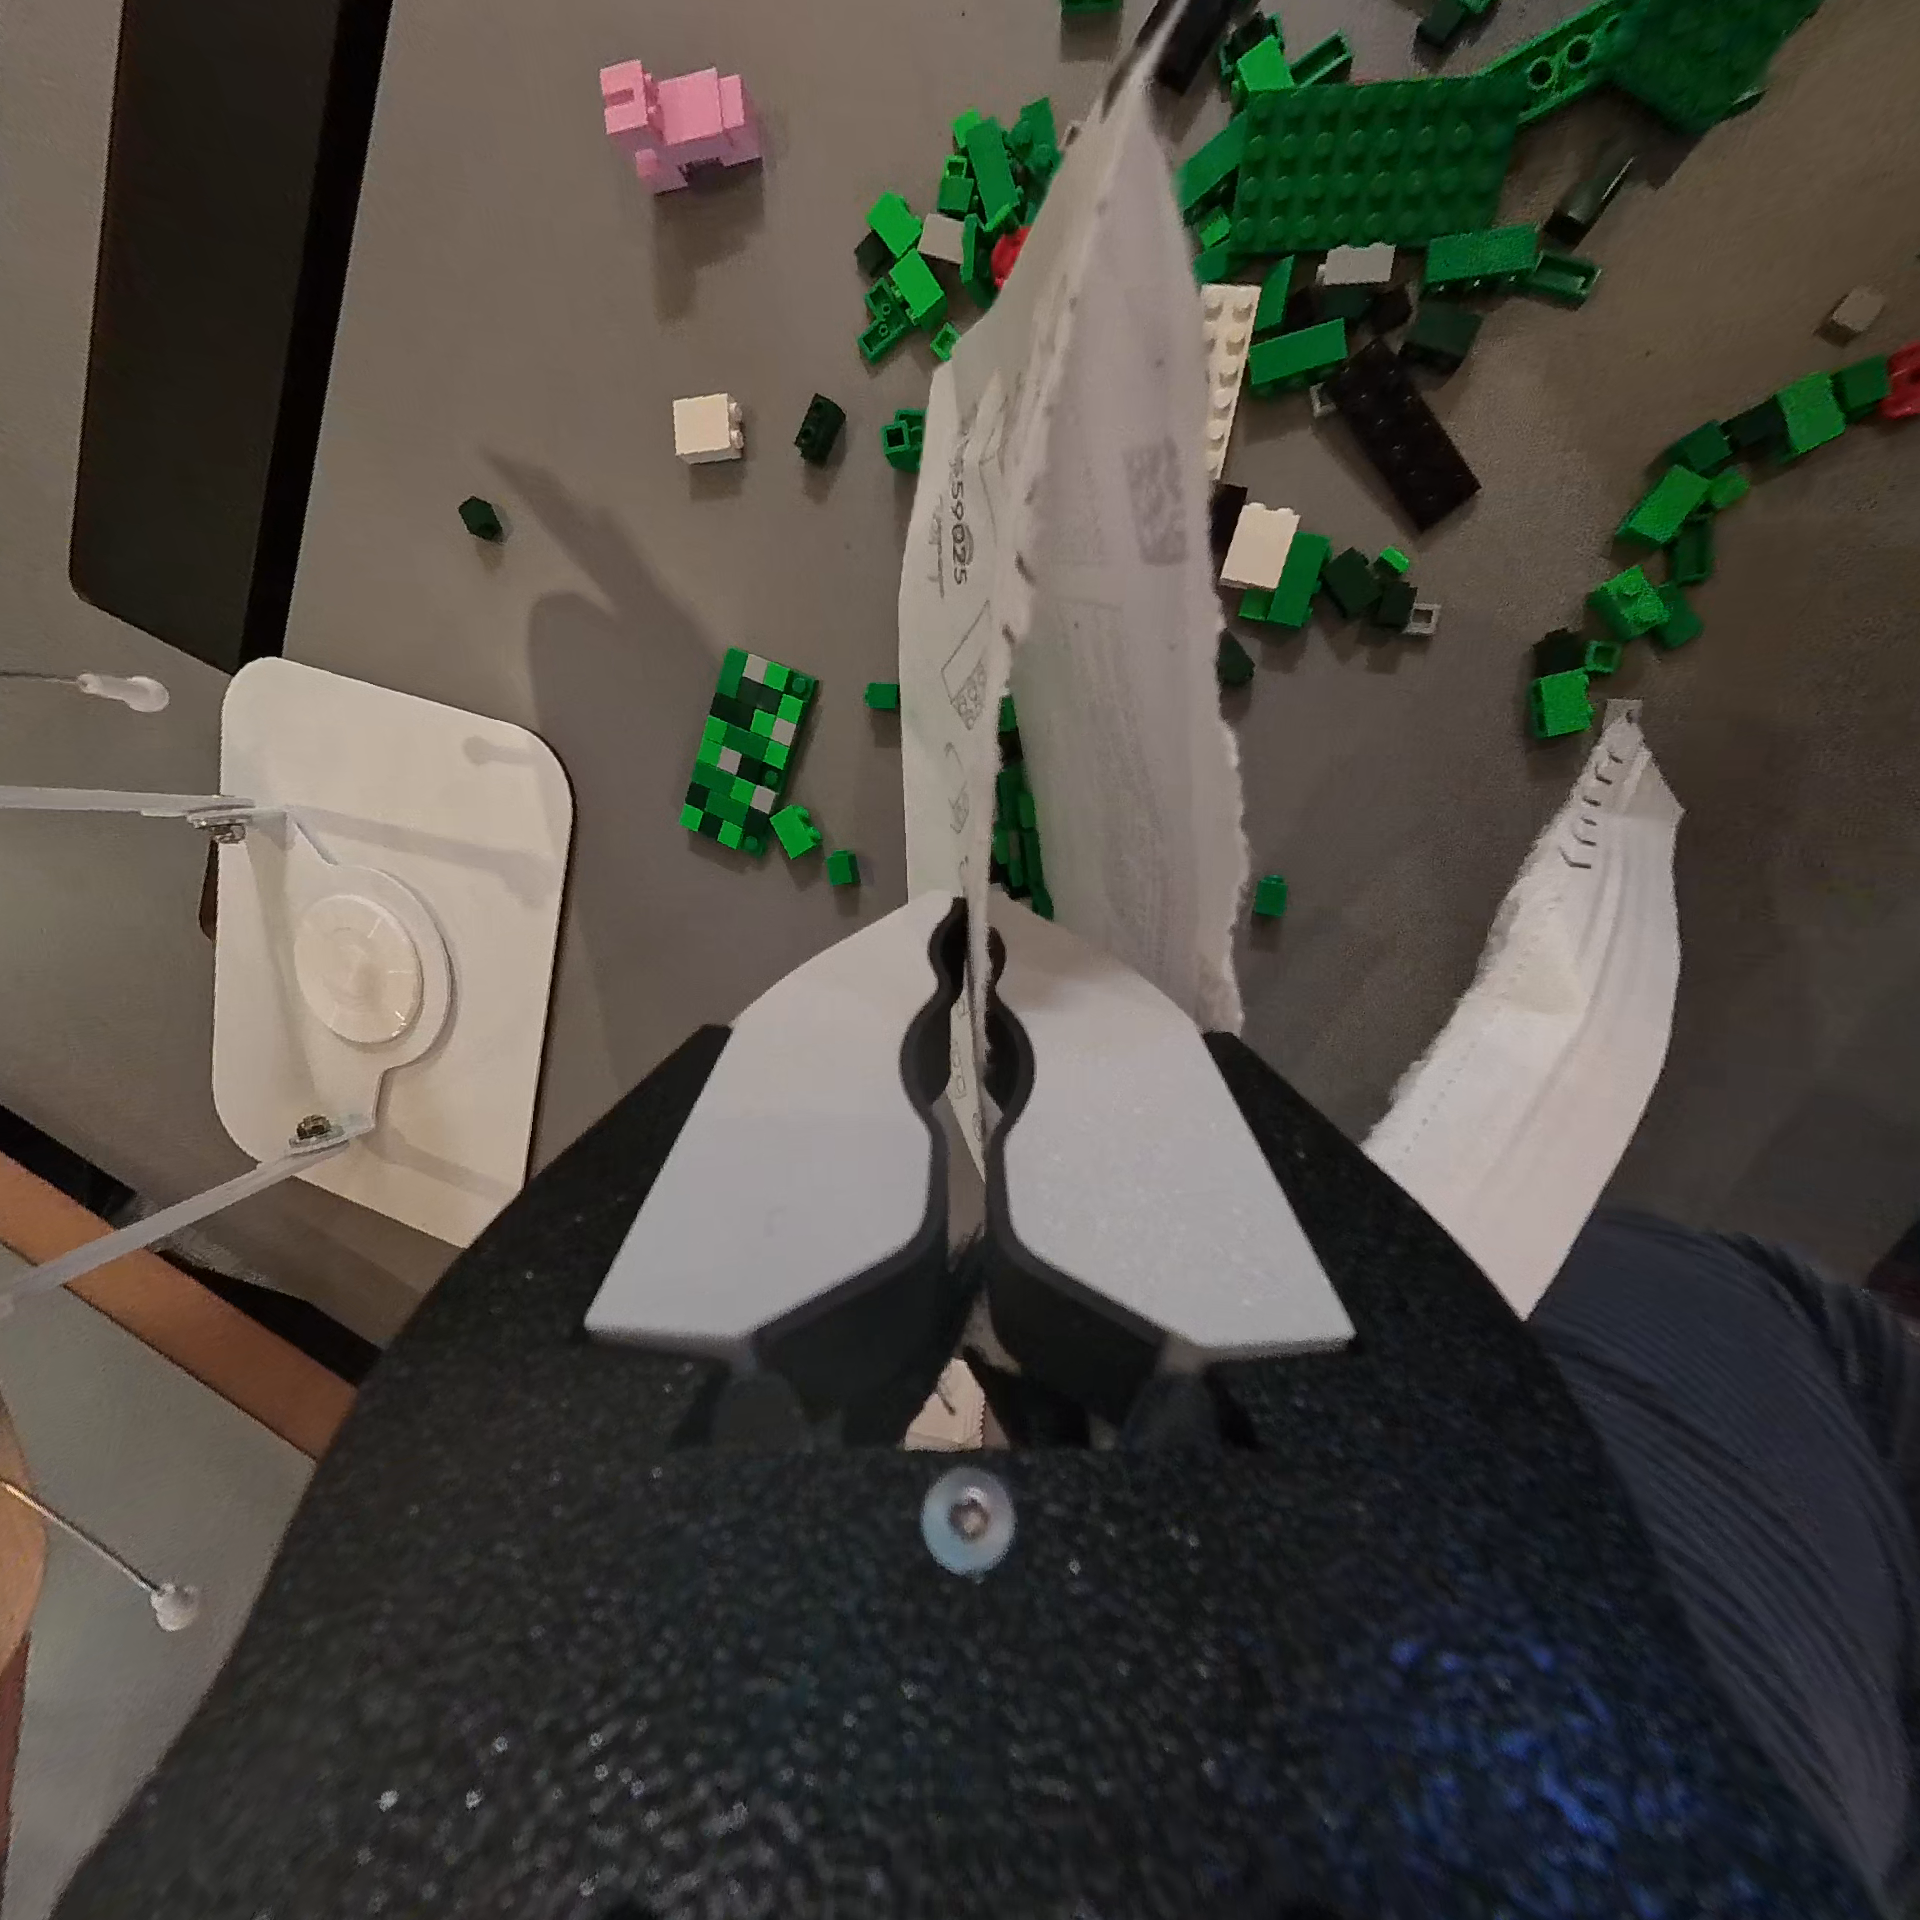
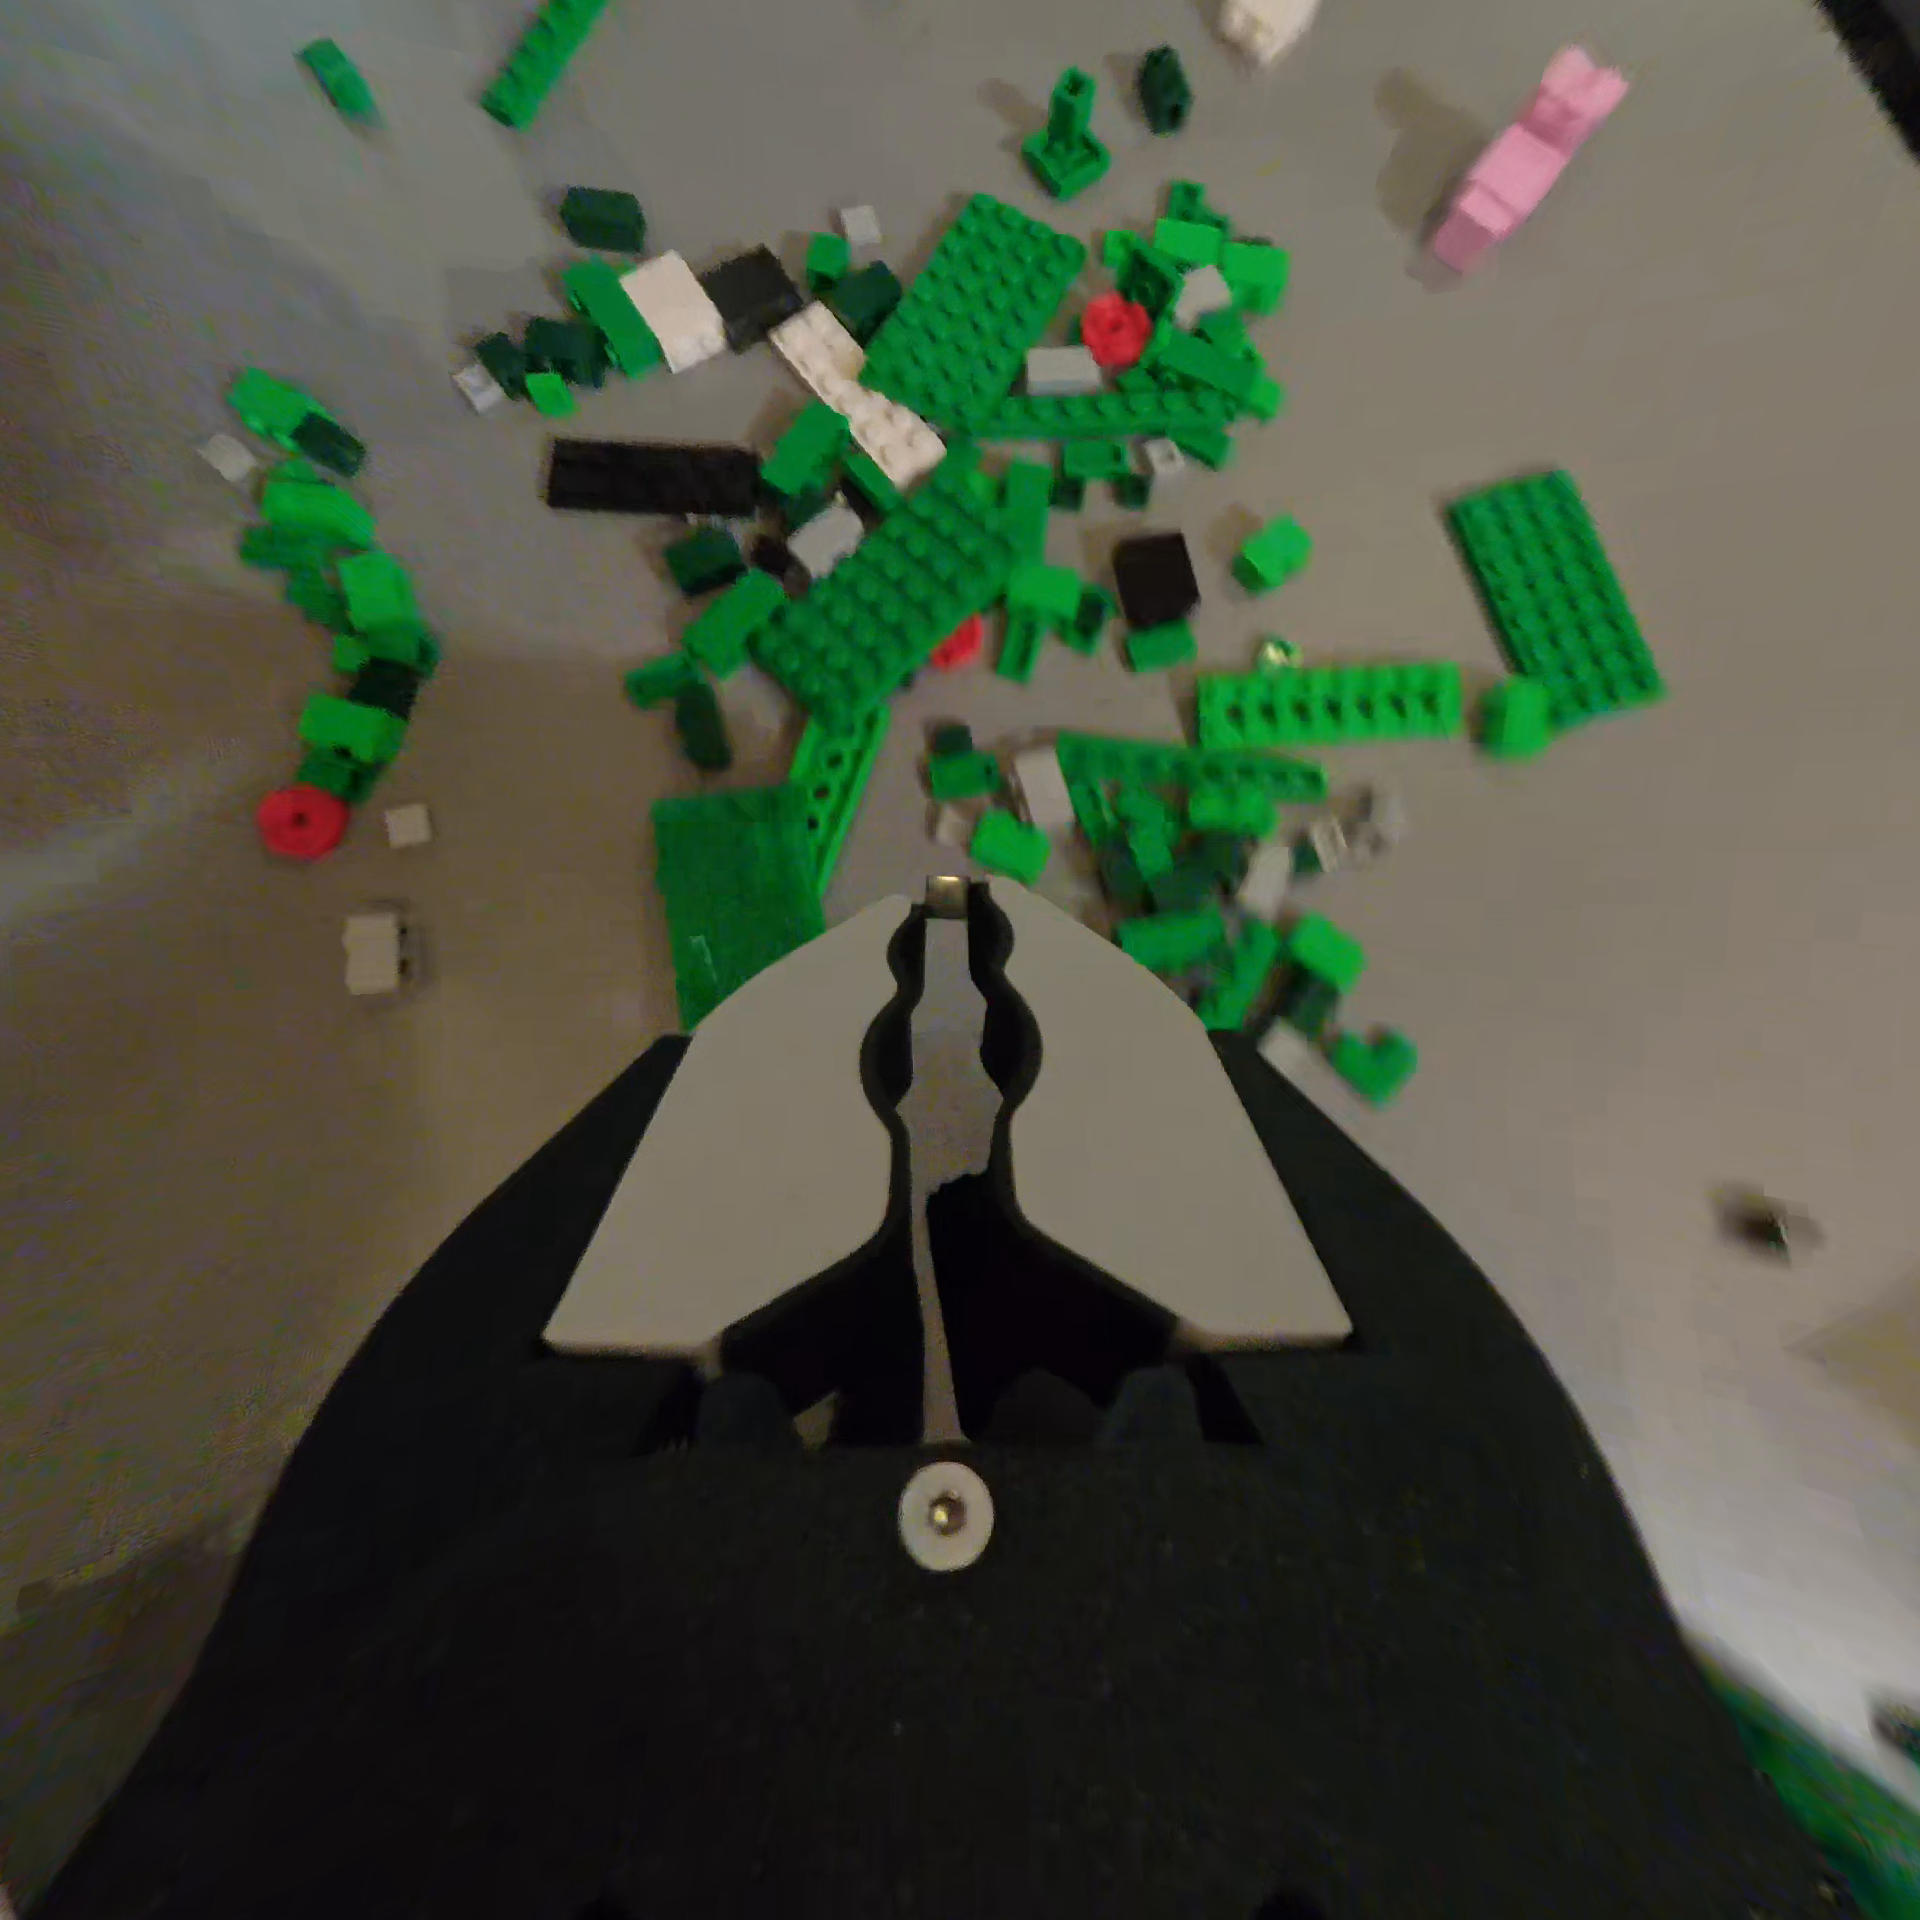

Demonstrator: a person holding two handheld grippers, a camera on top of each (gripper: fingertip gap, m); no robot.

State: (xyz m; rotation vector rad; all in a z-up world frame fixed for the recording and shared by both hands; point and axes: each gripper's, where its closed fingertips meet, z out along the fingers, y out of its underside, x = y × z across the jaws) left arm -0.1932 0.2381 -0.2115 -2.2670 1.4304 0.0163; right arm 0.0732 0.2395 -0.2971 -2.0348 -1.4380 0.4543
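Note:
My left gripper (image 1: 975, 914) is shut on a torn white printed paper bag (image 1: 1101, 623). The bag stands up from the jaws over the grey table (image 1: 520, 364), and its ragged edges hang loose. My right gripper (image 2: 948, 902) hovers over a scatter of green bricks (image 2: 935, 582). Its jaws are almost together on a small pale grey piece (image 2: 945, 896) at the tips. That view is blurred, so I cannot tell what the piece is. Green plates (image 1: 1371, 166) and loose bricks lie behind the bag.
A pink brick animal (image 1: 686, 125) stands at the far left, shown also in the right wrist view (image 2: 1517, 166). A green pixel-pattern block (image 1: 753, 753) lies left of the bag. A white face mask (image 1: 1538, 1018) lies to the right. A white stand base (image 1: 384, 935) sits at the left edge. Dark blue clothing (image 1: 1714, 1507) is near. Some 30 cm of space lies between my two pairs of fingers. My left gripper is the nearer one to the green pixel-pattern block (image 1: 753, 753): about 15 cm, against 30 cm.

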